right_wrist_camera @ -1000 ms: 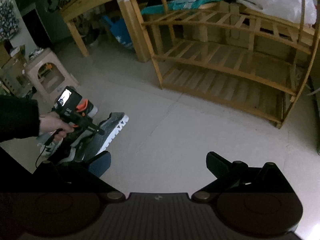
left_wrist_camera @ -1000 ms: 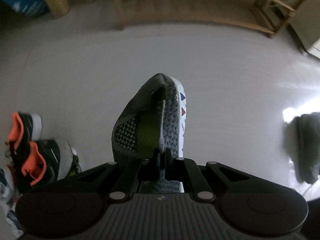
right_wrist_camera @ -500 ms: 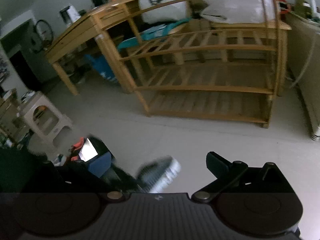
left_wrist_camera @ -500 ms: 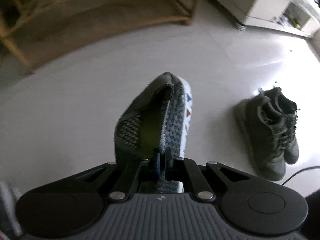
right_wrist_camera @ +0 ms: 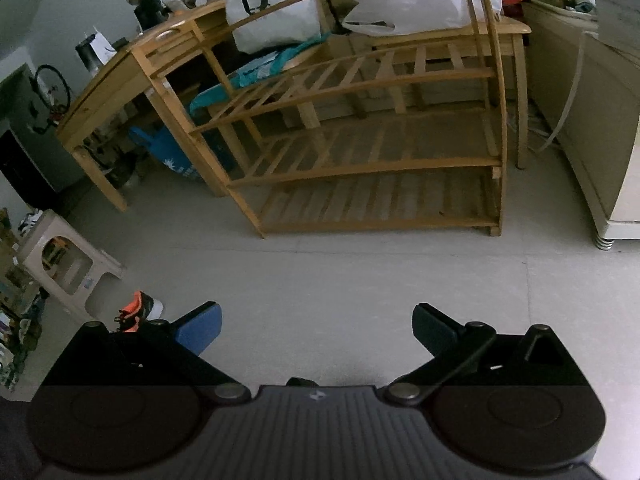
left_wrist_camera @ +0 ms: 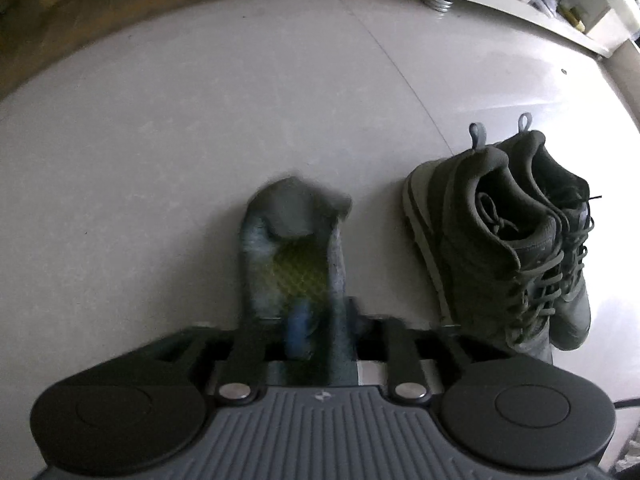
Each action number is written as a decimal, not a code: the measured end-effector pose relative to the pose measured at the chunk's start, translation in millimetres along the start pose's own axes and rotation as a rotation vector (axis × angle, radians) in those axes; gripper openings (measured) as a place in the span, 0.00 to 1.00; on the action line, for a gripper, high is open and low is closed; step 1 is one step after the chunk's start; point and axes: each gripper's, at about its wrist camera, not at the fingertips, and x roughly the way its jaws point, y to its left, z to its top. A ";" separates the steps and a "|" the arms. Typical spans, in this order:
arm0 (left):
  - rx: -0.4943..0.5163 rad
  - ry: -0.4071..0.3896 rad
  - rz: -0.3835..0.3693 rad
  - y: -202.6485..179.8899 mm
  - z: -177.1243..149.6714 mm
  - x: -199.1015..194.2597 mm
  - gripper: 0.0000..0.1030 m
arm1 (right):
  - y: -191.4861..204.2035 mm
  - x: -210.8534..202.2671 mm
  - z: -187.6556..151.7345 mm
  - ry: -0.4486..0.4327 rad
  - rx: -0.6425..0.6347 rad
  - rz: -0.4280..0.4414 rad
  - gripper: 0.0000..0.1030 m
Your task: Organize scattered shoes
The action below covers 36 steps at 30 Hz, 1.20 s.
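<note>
**Grey knit shoe held at the collar, beside the dark pair**

The left gripper [left_wrist_camera: 320, 330] pinches the grey knit shoe [left_wrist_camera: 294, 248] by the right-hand side of its collar: the blue pad sits inside the opening, the other finger outside the wall. The shoe stretches straight away from the gripper, opening up, yellow-green insole showing, its far end blurred. Whether its sole touches the floor [left_wrist_camera: 160, 160] cannot be told. Just to its right, apart from it, a pair of dark lace-up sneakers [left_wrist_camera: 508, 248] stands side by side on the floor, grey pull loops at the far end.

No brand or writing can be read on any shoe.

The right gripper [right_wrist_camera: 316, 326] is spread wide above bare floor and holds nothing. Ahead of it stands a wooden slatted shoe rack [right_wrist_camera: 380, 152]. An orange-and-black sneaker [right_wrist_camera: 138, 312] lies low on the left, beside a pale plastic stool [right_wrist_camera: 68, 264].
</note>
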 end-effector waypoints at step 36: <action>-0.335 -0.219 0.037 125.7 -70.2 -303.7 1.00 | 45.4 134.0 -133.2 0.504 -0.437 -0.269 1.00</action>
